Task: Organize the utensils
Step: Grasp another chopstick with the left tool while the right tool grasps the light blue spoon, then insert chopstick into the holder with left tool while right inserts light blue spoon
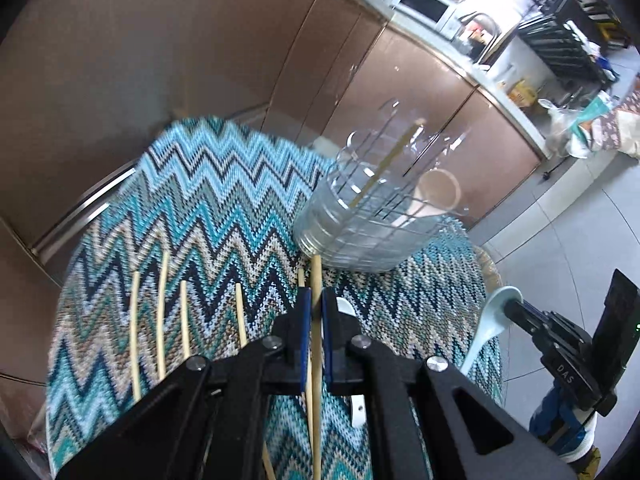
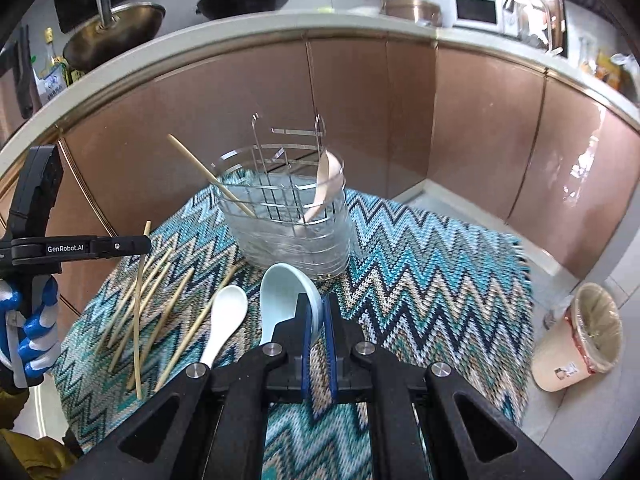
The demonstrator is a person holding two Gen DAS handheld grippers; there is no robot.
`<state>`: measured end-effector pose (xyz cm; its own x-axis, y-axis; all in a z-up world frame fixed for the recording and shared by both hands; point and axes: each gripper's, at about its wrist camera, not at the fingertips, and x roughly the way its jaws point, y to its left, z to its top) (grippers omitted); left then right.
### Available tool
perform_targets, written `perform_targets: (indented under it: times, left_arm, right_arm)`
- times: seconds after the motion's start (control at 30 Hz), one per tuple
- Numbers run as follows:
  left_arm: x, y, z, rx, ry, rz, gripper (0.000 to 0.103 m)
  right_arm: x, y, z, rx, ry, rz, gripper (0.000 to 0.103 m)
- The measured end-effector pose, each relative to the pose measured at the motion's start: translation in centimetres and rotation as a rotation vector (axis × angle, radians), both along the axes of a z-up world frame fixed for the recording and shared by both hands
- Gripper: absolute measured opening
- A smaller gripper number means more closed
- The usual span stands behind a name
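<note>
Carrying: both grippers are lifting utensils toward the holder (image 2: pixel 286 216).
Table (image 2: pixel 420 276): its edges are dropping away close by; room above is lying open.
Holder: it is standing at the cloth's far end.
Spoon (image 2: pixel 282 300): probably heavy, slick, breakable; the right gripper (image 2: pixel 318 312) is clamping its rim.
Chopstick (image 1: pixel 316 320): light, stiff; the left gripper (image 1: pixel 316 300) is pinching it mid-length.

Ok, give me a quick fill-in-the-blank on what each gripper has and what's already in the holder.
1. The left gripper is shut on a single ____.
2. The right gripper is shut on the pale blue ____.
3. The clear utensil holder already contains a beige spoon and one ____.
4. The spoon still lying on the zigzag mat is ____ in colour.

Missing words: chopstick; spoon; chopstick; white
</note>
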<state>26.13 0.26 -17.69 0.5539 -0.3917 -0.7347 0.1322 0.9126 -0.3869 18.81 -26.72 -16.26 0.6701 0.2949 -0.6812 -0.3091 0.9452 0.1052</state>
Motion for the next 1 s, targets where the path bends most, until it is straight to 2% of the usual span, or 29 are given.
perform_targets:
  times: [0.07,0.27,0.77,1.0]
  left_arm:
    - [-1.9,0.4,1.2,0.002,-0.028,0.002,0.005]
    - [-6.2,1.0,4.9,0.008,-0.126,0.003,0.005]
    - [-15.0,1.8,12.3,0.001,-0.343,0.038,0.005]
    - [-16.6,2.0,15.4,-0.033,-0.422,0.039,0.005]
  right_arm:
    - [-1.2,-1.3,1.1,-0.005,-0.019,-0.007,0.007]
    - [-5.4,-1.0,4.4,-0.013,-0.098,-0.025,0.007]
    - [-14.8,1.8,10.5,-0.015,-0.287,-0.037,0.007]
    - [-16.3,2.5,12.7,-0.039,-0.371,-0.057,0.007]
